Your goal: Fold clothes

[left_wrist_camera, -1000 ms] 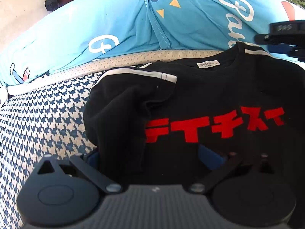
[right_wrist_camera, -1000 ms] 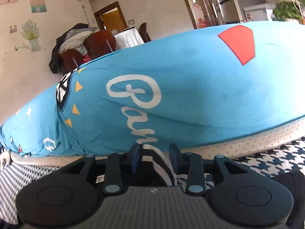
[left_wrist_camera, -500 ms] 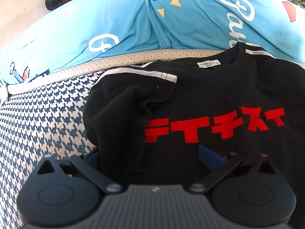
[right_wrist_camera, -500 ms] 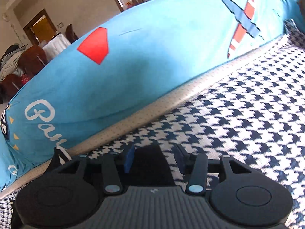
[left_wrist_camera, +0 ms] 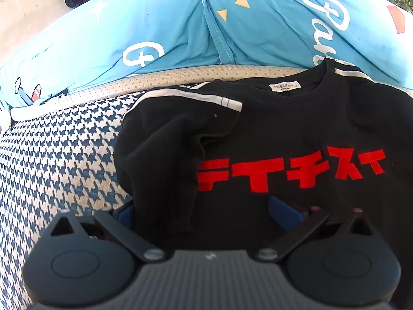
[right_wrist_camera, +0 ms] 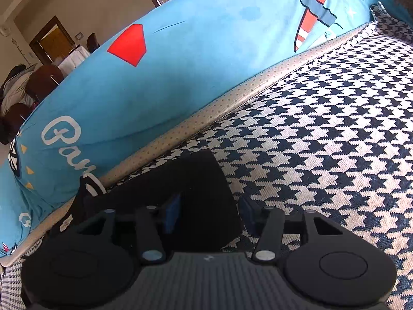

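Note:
A black T-shirt [left_wrist_camera: 284, 134] with red characters lies face up on the houndstooth sofa seat [left_wrist_camera: 64, 155]. Its left sleeve [left_wrist_camera: 160, 155] is folded in over the chest. My left gripper [left_wrist_camera: 204, 211] hovers open and wide at the shirt's lower part, with the folded black cloth between its fingers but not pinched. In the right wrist view the shirt's other sleeve [right_wrist_camera: 180, 180] lies flat on the seat. My right gripper [right_wrist_camera: 210, 214] straddles that sleeve's outer edge. Its jaws are closing and the blue pads [right_wrist_camera: 173, 214] do not press the cloth.
A large blue printed cushion [left_wrist_camera: 180, 25] runs along the sofa back behind the shirt, also in the right wrist view [right_wrist_camera: 180, 64]. A beige dotted strip [right_wrist_camera: 232, 98] borders the seat. Houndstooth seat [right_wrist_camera: 322, 129] stretches to the right. Chairs [right_wrist_camera: 38, 82] stand in the room beyond.
My right gripper let go of the striped shoulder near the collar, swung right and rolled, and now sits over the right sleeve. It left the left wrist view. The left gripper stayed still.

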Demonstrator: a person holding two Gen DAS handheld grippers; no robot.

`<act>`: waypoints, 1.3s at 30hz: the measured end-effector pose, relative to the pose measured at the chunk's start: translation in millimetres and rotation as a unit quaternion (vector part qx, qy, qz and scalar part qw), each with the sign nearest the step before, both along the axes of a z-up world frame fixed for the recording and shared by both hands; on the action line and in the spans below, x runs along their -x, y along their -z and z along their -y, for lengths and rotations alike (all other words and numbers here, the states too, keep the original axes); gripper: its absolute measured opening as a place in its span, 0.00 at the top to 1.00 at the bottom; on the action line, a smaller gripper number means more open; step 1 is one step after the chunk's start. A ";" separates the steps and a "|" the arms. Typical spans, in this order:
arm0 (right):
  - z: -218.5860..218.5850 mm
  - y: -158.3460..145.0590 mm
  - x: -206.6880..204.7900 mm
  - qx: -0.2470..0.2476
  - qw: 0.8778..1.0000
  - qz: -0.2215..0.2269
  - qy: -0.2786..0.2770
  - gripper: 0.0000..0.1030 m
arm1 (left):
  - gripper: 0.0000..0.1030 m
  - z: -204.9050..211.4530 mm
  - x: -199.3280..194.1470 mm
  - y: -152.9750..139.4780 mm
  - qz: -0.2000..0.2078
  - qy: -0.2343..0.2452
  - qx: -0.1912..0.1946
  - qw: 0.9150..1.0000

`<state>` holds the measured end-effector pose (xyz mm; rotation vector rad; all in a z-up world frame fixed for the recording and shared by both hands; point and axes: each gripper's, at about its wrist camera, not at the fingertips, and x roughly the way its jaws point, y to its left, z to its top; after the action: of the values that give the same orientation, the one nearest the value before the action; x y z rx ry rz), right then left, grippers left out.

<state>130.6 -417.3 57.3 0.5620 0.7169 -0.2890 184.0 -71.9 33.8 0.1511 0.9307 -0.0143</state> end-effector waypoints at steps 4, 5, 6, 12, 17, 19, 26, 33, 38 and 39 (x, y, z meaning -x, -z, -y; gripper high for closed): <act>-7.6 0.2 2.9 -0.002 1.000 0.020 -0.004 0.89 | 0.00 0.1 0.0 -0.7 -0.001 -0.001 0.002 1.000; -13.2 -5.8 5.7 0.011 0.999 0.031 -0.011 0.89 | 0.00 -0.1 0.0 -1.1 -0.002 -0.002 0.004 1.000; -18.8 -11.9 8.6 0.024 0.999 0.042 -0.019 0.89 | 0.00 -0.7 -0.1 -1.9 -0.002 -0.004 0.006 1.000; -74.6 -52.1 35.1 0.095 0.979 0.124 -0.130 0.89 | 0.00 -6.1 -1.6 -9.4 0.003 -0.021 0.024 0.999; -139.6 -46.5 49.6 0.130 0.941 0.100 -0.296 0.89 | 0.00 -11.8 -2.5 -10.8 -0.004 -0.032 0.031 0.999; -158.5 -37.0 52.0 0.130 0.926 0.066 -0.348 0.85 | 0.00 -13.4 -2.4 -10.6 -0.006 -0.035 0.031 0.999; -150.5 -36.9 75.7 0.090 0.922 0.058 -0.371 0.74 | 0.00 -16.0 -3.3 -10.7 -0.010 -0.037 0.031 0.999; -112.5 -42.5 80.3 0.041 0.956 0.060 -0.284 0.70 | 0.00 -11.2 -2.9 -6.2 -0.013 -0.031 0.019 0.999; -97.0 -30.8 72.5 0.005 0.973 0.038 -0.226 0.56 | 0.00 -9.4 -2.3 -4.6 -0.011 -0.027 0.013 0.999; -95.3 -28.6 70.5 -0.003 0.975 0.035 -0.219 0.53 | 0.00 -9.3 -2.4 -4.4 -0.011 -0.027 0.013 0.999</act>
<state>60.1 -322.0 85.9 0.4036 0.7529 0.1434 186.4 -62.6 38.2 0.1023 0.9563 0.0221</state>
